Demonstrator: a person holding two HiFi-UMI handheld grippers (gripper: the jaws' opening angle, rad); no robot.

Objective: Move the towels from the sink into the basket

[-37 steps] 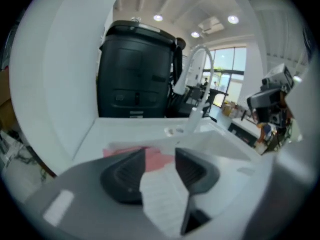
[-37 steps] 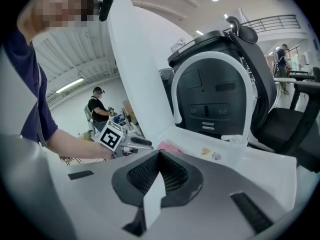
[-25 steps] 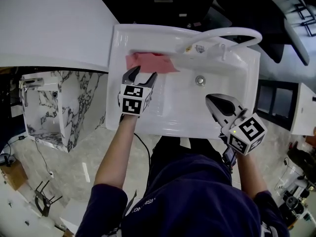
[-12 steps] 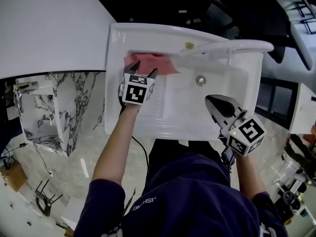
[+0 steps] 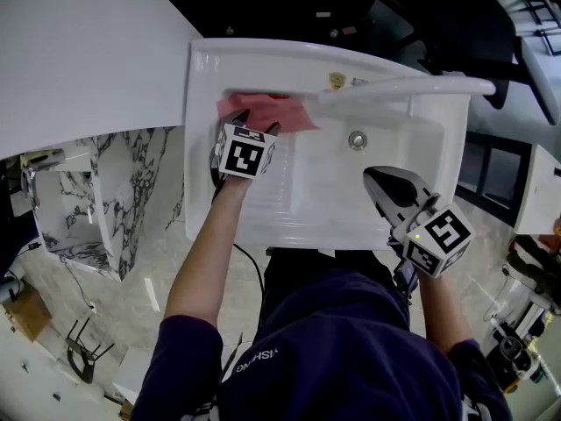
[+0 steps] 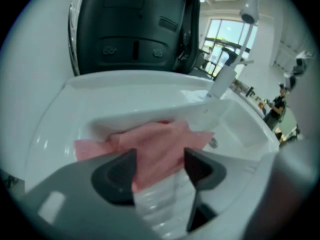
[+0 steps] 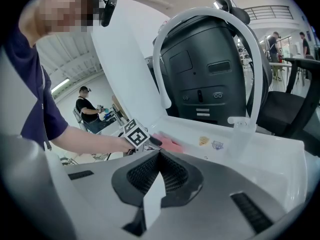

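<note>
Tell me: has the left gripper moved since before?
Yes: against the sink, left gripper moved toward the back rim, over the pink towel; jaws just opened wider, towel between.

One pink towel (image 5: 263, 110), one sink (image 5: 307, 233), one faucet (image 5: 421, 83), two grippers (image 5: 250, 128) (image 5: 374, 177)

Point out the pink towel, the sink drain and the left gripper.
pink towel (image 5: 294, 112), head view, its flat right-hand part.
sink drain (image 5: 357, 139), head view, centre of the metal ring.
left gripper (image 6: 160, 155), left gripper view, midway between fingertips; jaws have just been opening, towel shows between them, ungripped.
</note>
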